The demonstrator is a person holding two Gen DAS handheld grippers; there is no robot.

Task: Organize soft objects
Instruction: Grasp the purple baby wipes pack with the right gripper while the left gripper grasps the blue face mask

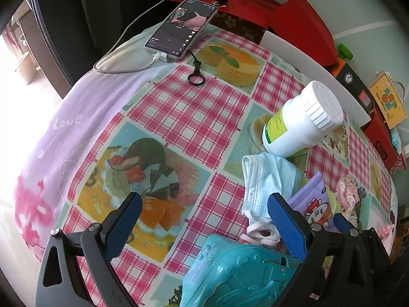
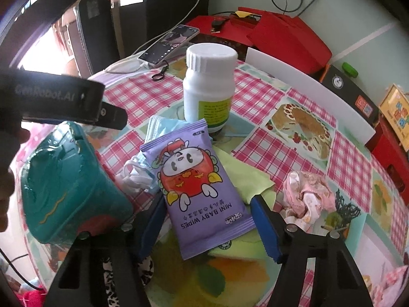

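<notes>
My right gripper straddles the purple wipes pack — pads probably not pressing yet; my left gripper stands open over the tablecloth.

Strong daylight floods in from the left of the white bottle, washing the lilac cloth and the doorway beyond it to bare white in the left wrist view. Both views bulge heavily, with dark corners. The tablecloth near the bottle is evenly lit and fairly sharp; the teal case left of the bottle is dim and blurred.
</notes>
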